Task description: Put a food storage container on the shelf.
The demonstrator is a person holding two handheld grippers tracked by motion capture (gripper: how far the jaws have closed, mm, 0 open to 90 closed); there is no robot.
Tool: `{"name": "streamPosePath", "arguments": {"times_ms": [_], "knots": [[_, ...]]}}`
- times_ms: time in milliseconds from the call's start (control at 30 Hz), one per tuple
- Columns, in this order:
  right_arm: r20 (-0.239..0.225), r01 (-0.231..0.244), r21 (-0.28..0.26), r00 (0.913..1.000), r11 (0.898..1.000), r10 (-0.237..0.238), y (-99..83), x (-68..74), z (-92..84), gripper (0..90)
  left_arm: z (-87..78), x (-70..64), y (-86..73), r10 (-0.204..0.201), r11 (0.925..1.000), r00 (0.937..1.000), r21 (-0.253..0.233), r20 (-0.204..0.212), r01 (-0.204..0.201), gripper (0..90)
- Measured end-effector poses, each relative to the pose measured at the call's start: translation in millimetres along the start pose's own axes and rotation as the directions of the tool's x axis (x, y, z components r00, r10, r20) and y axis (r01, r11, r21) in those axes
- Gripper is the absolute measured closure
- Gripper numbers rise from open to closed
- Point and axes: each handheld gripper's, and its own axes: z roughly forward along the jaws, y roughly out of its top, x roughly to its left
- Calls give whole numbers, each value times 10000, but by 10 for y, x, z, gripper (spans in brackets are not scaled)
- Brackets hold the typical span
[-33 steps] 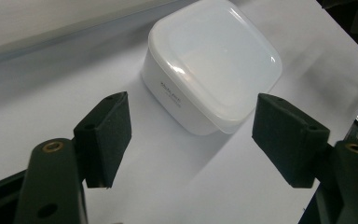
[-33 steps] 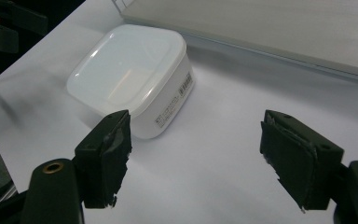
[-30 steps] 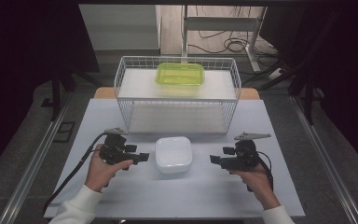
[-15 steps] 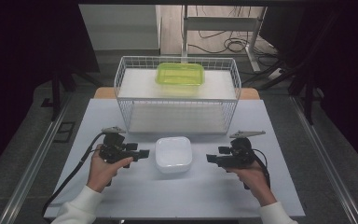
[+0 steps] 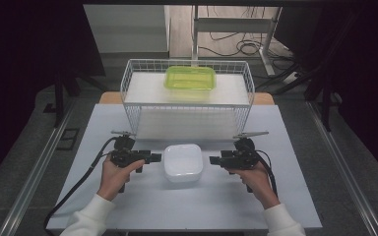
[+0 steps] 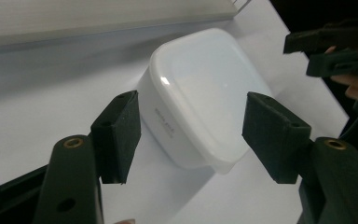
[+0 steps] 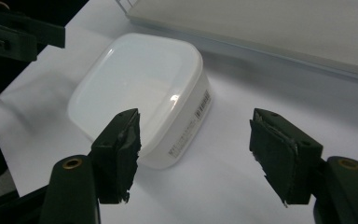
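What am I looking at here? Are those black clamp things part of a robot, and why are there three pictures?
No robot arm here: a person at a table holds a hand-held gripper in each hand, a two-jaw clamp with a trailing cable. The high view looks down from above; there you see the left hand-held gripper and the right hand-held gripper pointing at each other from either side of a white lidded container. The other two pictures come from small cameras riding on the grippers, looking along their black jaws at that same container. On the white table there is also a white wire basket farther back, with a green container in it. Nothing is held yet: both pairs of jaws have just been closing somewhat, but the pads are clear of the container.
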Motion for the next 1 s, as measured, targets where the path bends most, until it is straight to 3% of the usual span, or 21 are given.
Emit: {"name": "streamPosePath", "arguments": {"times_ms": [100, 233, 300, 367, 467, 700, 1000], "knots": [[-93, -184, 0, 9998, 9998, 184, 15, 2, 0, 354, 55, 19, 10, -368, 9993, 9993, -4, 96, 368, 377], [-300, -476, -129, 9984, 9988, 472, 28, -42, -18, 369, 89, 32, 8, -474, 9988, 9985, 101, 272, 471, 384], [-353, -602, -18, 9976, 9982, 601, 24, -66, 8, 370, 71, 19, -7, -234, 9997, 9997, 59, 100, 233, 382], [-328, -551, 93, 9979, 9984, 554, 22, -69, 40, 375, 91, 31, -23, 7, 9995, 10000, 323, 1, -7, 378], [-540, -400, 397, 9977, 9984, 421, 38, -71, 149, 381, 129, 82, -22, -15, 9989, 10000, 475, 25, 14, 380], [-1020, -869, 687, 9904, 9938, 937, 67, -114, 393, 408, 197, 146, 6, -510, 9982, 9970, 329, 581, 492, 386], [-1288, -1201, 651, 9834, 9906, 1277, 85, -146, 458, 450, 309, 176, -46, -960, 9936, 9919, 681, 830, 905, 397]]}}
